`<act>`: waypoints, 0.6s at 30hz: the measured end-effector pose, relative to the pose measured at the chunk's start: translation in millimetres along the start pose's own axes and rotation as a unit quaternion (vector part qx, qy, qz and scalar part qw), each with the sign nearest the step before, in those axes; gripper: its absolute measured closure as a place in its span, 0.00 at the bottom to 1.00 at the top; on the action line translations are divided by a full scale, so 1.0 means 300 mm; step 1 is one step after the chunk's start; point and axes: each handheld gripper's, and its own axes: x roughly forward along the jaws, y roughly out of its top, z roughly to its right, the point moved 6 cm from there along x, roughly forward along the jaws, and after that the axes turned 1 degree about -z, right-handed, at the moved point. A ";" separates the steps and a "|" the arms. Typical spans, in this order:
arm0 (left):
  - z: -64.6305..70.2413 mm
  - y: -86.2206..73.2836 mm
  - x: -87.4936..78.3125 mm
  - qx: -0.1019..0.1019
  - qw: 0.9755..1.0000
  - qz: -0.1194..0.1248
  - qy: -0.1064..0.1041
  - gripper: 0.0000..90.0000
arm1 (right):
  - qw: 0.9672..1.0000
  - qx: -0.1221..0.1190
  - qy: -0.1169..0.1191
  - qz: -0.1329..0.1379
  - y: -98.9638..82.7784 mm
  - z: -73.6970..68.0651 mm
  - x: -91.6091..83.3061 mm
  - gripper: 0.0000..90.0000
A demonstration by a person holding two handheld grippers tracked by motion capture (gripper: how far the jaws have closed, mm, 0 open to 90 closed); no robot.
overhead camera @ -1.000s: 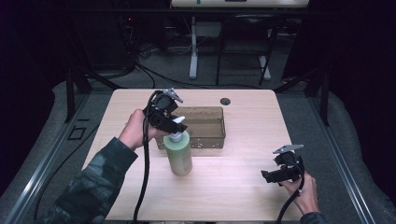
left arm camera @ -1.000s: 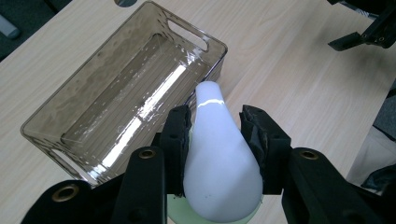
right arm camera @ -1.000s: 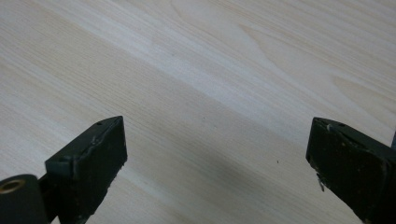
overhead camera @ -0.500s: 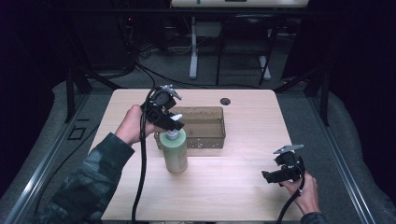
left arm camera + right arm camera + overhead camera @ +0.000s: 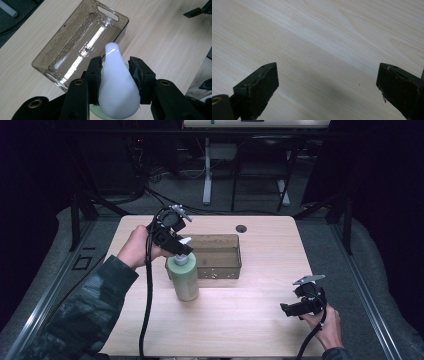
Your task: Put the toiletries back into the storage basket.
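Note:
A pale green pump bottle [image 5: 184, 279] with a white pump head [image 5: 117, 82] stands upright on the wooden table [image 5: 260, 245], just in front of a clear smoky bin [image 5: 216, 256]. My left gripper [image 5: 181, 249] comes down on it from above and is shut on the pump head, a pad [image 5: 94, 77] pressing each side. In the left gripper view the empty bin [image 5: 82, 47] lies beyond the bottle. My right gripper [image 5: 289, 310] rests low over bare wood near the front right corner, its jaws wide open around nothing [image 5: 327, 87].
A small dark round hole [image 5: 241, 228] sits near the table's far edge. Black cables trail from both grippers toward the front edge. Dark floor, stand legs and cables lie beyond the table. Bare wood stretches between the bottle and the right gripper.
The left gripper and the bottle have shifted slightly to the left, toward the bin's front left corner. The right gripper has stayed put.

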 end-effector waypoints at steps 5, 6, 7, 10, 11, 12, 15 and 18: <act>-0.012 0.003 -0.014 0.001 1.000 -0.004 0.005 0.70 | 1.000 -0.001 0.001 -0.004 -0.002 -0.004 0.004 0.03; -0.013 0.004 -0.015 0.000 1.000 -0.004 0.005 0.70 | 1.000 -0.001 0.001 -0.005 -0.003 -0.004 0.006 0.03; -0.013 0.004 -0.015 0.000 1.000 -0.004 0.005 0.70 | 1.000 0.000 0.004 -0.005 -0.003 -0.006 0.006 0.02; -0.017 0.005 -0.027 0.006 1.000 -0.009 0.009 0.70 | 1.000 -0.003 0.002 -0.008 -0.004 -0.004 0.009 0.00; -0.017 0.006 -0.031 0.005 1.000 -0.009 0.008 0.70 | 1.000 0.000 0.004 -0.009 -0.004 -0.006 0.010 0.00; -0.018 0.006 -0.035 0.006 1.000 -0.009 0.010 0.70 | 1.000 0.000 0.005 -0.011 -0.006 -0.006 0.011 0.00; -0.022 0.007 -0.050 0.008 1.000 -0.009 0.013 0.70 | 1.000 -0.003 0.005 -0.015 -0.010 -0.005 0.017 0.00; -0.025 0.009 -0.062 0.009 1.000 -0.009 0.015 0.70 | 1.000 -0.003 0.005 -0.016 -0.012 -0.004 0.021 0.00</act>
